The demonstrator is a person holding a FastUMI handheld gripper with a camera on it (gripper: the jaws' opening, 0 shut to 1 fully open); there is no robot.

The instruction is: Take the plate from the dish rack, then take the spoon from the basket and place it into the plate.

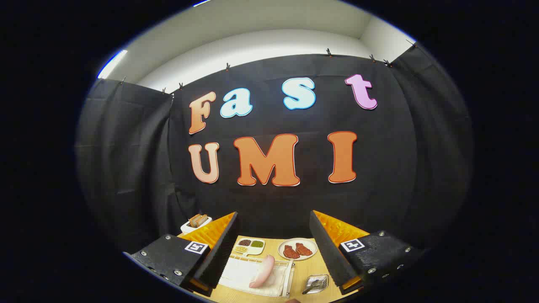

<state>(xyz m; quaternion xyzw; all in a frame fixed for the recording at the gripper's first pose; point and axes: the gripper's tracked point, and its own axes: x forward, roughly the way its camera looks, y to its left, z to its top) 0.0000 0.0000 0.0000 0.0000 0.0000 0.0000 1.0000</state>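
My gripper is open, held high above the wooden table with nothing between its fingers. Below and between the fingers stands a white dish rack, and a pink plate stands on edge in it. To the right of the rack, near the right finger, sits a small clear basket with a spoon lying in it.
Beyond the rack lie a divided tray of beans and grains and a white plate with two pieces of meat. A white toaster with bread sits at the far left, behind the left finger. Black cloth walls enclose the booth.
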